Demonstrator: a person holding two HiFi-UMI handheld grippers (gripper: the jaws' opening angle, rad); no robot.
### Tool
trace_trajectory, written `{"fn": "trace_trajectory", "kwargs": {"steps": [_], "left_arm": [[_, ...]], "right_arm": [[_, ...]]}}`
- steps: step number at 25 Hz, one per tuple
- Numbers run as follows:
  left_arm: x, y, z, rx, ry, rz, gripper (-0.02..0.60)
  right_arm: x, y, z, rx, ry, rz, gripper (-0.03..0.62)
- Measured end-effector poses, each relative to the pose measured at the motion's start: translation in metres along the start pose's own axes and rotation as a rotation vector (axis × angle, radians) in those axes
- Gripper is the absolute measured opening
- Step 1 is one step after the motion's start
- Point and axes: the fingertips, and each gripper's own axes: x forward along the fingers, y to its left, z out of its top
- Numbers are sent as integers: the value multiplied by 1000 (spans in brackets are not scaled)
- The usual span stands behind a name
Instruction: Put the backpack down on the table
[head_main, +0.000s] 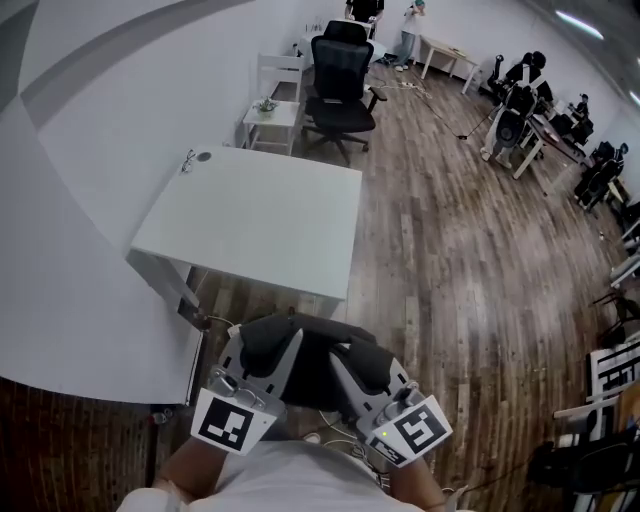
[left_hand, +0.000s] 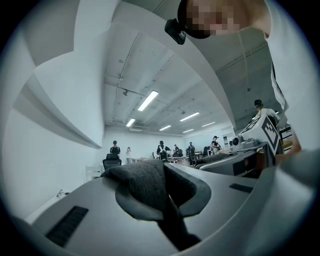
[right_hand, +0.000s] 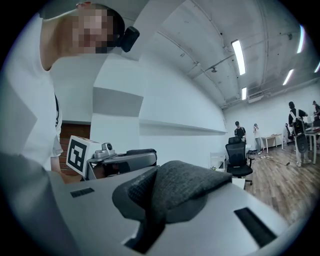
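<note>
In the head view a dark grey backpack (head_main: 312, 362) hangs close to my body, just short of the near edge of the white table (head_main: 250, 215). My left gripper (head_main: 268, 348) is shut on its fabric on the left side, and my right gripper (head_main: 352, 362) is shut on it on the right side. A fold of the backpack's grey fabric (left_hand: 145, 184) sits pinched between the jaws of the left gripper (left_hand: 161, 202) in the left gripper view. The right gripper view has the same fabric (right_hand: 182, 186) clamped in the right gripper (right_hand: 159, 202). The backpack's lower part is hidden.
A pair of glasses (head_main: 188, 161) lies at the table's far left corner. Beyond the table stand a small white stool (head_main: 272, 115) and a black office chair (head_main: 340, 75). A white wall runs along the left. Wooden floor (head_main: 450, 230) spreads right, with people at desks far off.
</note>
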Motion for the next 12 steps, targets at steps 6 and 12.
{"fn": "trace_trajectory", "kwargs": {"steps": [6,12], "left_arm": [[45,36,2,-11,7,-56,46],[86,76,7,-15,7,-90,46]], "right_arm": [[38,-44,16,4,-17,-20,49],[76,-80,35,-46,-31,-39,49]]}}
